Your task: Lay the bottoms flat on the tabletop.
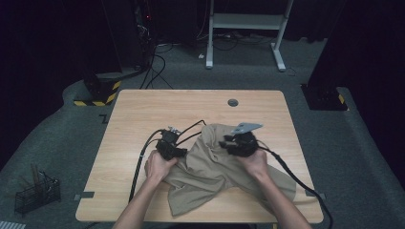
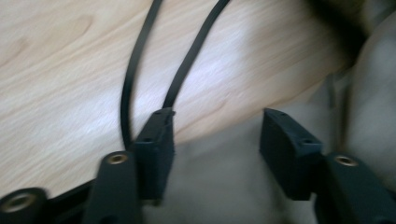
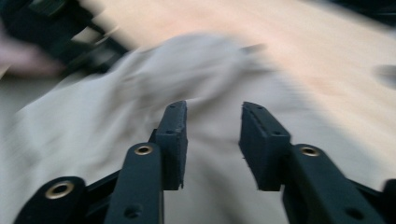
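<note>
Khaki garment (image 1: 224, 171) is lying crumpled on the near-centre of the wooden table (image 1: 143, 109) in the high view, with the left gripper (image 1: 173, 151) sitting at its left edge and the right gripper (image 1: 237, 145) hovering over its upper middle. Left gripper view is showing its jaws spread apart over the cloth edge (image 2: 219, 182), black cables (image 2: 187, 70) trailing across the wood just ahead, so a close here is risking a snagged cable. Right gripper view is showing jaws spread above blurred fabric (image 3: 116, 116), nothing pinched; closing on a thick bunch is likely grabbing several layers.
</note>
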`<act>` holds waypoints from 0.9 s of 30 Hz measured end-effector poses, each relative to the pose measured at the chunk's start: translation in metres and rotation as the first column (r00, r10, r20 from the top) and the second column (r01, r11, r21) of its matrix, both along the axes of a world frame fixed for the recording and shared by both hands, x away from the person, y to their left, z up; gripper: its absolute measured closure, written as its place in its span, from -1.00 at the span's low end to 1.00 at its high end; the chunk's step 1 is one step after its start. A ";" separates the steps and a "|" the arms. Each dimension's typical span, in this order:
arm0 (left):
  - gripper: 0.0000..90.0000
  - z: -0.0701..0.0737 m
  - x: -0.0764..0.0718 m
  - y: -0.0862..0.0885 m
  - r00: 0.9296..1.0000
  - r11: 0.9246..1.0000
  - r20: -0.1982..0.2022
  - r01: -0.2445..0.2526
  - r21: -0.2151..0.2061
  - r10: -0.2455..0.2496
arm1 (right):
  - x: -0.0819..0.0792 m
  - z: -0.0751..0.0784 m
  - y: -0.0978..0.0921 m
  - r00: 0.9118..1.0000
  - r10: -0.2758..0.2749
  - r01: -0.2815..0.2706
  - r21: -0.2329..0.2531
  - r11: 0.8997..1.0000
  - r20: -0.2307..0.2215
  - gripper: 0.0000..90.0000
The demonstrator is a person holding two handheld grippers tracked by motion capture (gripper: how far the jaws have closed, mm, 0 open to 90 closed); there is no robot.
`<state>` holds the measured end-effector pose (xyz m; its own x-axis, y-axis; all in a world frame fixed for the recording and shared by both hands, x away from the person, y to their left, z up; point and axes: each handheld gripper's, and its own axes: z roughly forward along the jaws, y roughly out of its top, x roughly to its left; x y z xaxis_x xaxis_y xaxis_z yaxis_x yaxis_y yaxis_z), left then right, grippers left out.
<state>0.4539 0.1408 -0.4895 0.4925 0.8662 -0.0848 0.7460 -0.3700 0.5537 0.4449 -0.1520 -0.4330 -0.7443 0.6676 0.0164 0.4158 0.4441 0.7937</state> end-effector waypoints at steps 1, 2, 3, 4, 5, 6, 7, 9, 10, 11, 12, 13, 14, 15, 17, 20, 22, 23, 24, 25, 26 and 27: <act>-0.13 0.000 0.001 -0.004 1.000 1.000 0.001 0.013 0.001 -0.013 | 0.004 0.002 -0.008 0.998 -0.059 0.059 -0.009 0.998 -0.003 0.20; -0.15 -0.001 0.001 -0.008 1.000 1.000 0.004 0.024 0.005 -0.024 | 0.010 0.001 -0.015 0.994 -0.109 0.108 -0.030 0.994 -0.011 0.11; -0.17 -0.002 0.001 -0.012 0.999 1.000 0.005 0.031 -0.001 -0.031 | 0.016 -0.004 -0.020 0.987 -0.157 0.156 -0.062 0.986 -0.019 0.05; -0.17 -0.003 0.001 -0.015 0.999 0.999 0.008 0.038 -0.011 -0.038 | 0.022 -0.012 -0.024 0.979 -0.201 0.198 -0.093 0.976 -0.026 0.00; -0.17 -0.003 0.001 -0.017 0.999 0.999 0.009 0.047 -0.017 -0.047 | 0.028 -0.022 -0.027 0.972 -0.228 0.221 -0.118 0.968 -0.052 -0.02; -0.18 -0.005 0.002 -0.019 0.999 0.998 0.010 0.048 -0.029 -0.048 | 0.034 -0.034 -0.029 0.964 -0.247 0.234 -0.129 0.964 -0.094 -0.02; -0.19 -0.006 0.003 -0.021 0.999 0.998 0.004 0.054 -0.031 -0.053 | 0.038 -0.045 -0.030 0.958 -0.256 0.238 -0.139 0.961 -0.127 0.05; -0.21 -0.011 0.004 -0.026 0.998 0.998 -0.009 0.064 -0.015 -0.064 | 0.041 -0.064 -0.026 0.953 -0.243 0.214 -0.165 0.963 -0.181 0.36; -0.22 -0.012 0.003 -0.028 0.998 0.998 0.006 0.070 0.002 -0.070 | 0.041 -0.072 -0.023 0.956 -0.234 0.201 -0.184 0.962 -0.177 0.51; -0.20 -0.013 0.001 -0.030 0.997 0.997 0.020 0.076 0.028 -0.077 | 0.038 -0.073 -0.020 0.964 -0.227 0.200 -0.186 0.962 -0.138 0.68; -0.18 -0.013 -0.001 -0.032 0.996 0.996 0.032 0.078 0.052 -0.080 | 0.038 -0.073 -0.018 0.965 -0.210 0.182 -0.176 0.968 -0.159 0.80; -0.11 -0.012 -0.002 -0.032 0.996 0.995 0.033 0.078 0.060 -0.080 | 0.038 -0.071 -0.016 0.967 -0.196 0.167 -0.174 0.971 -0.163 0.92; -0.01 -0.011 -0.004 -0.033 0.996 0.995 0.032 0.080 0.061 -0.082 | 0.036 -0.070 -0.014 0.973 -0.184 0.156 -0.189 0.970 -0.139 0.96; 0.14 -0.011 -0.005 -0.033 0.996 0.994 0.030 0.088 0.062 -0.090 | 0.035 -0.068 -0.013 0.976 -0.176 0.149 -0.194 0.970 -0.132 0.97; 0.52 -0.009 -0.007 -0.032 0.994 0.992 0.014 0.108 0.065 -0.109 | 0.033 -0.064 -0.015 0.981 -0.164 0.143 -0.188 0.972 -0.106 0.97; 0.92 -0.007 -0.008 -0.028 0.994 0.988 0.002 0.112 0.102 -0.113 | 0.029 -0.049 -0.026 0.982 -0.180 0.171 -0.133 0.976 -0.059 0.98; 0.95 -0.005 -0.009 -0.023 0.995 0.985 -0.001 0.102 0.143 -0.102 | 0.027 -0.037 -0.035 0.981 -0.193 0.189 -0.098 0.977 -0.024 0.98; 0.96 -0.005 -0.011 -0.019 0.996 0.984 0.002 0.087 0.153 -0.088 | 0.025 -0.030 -0.040 0.979 -0.203 0.202 -0.080 0.976 -0.004 0.98; 0.96 -0.005 -0.013 -0.014 0.998 0.984 0.003 0.068 0.163 -0.070 | 0.023 -0.023 -0.045 0.977 -0.213 0.214 -0.063 0.975 0.023 0.98; 0.97 -0.004 -0.014 -0.007 0.999 0.984 0.002 0.048 0.174 -0.049 | 0.022 -0.016 -0.051 0.973 -0.228 0.230 -0.044 0.972 0.038 0.98; 0.97 -0.003 -0.016 0.000 1.000 0.980 0.002 0.029 0.195 -0.030 | 0.020 -0.010 -0.057 0.969 -0.240 0.242 -0.033 0.970 0.059 0.98; 0.97 -0.003 -0.018 0.008 1.000 0.978 -0.002 0.002 0.207 -0.002 | 0.019 -0.005 -0.064 0.964 -0.257 0.259 -0.021 0.966 0.072 0.98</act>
<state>0.4356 0.1488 -0.4923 0.4943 0.8640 0.0955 0.7461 -0.4781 0.4635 0.4641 -0.2157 -0.4381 -0.5452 0.8368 -0.0508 0.4650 0.3523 0.8122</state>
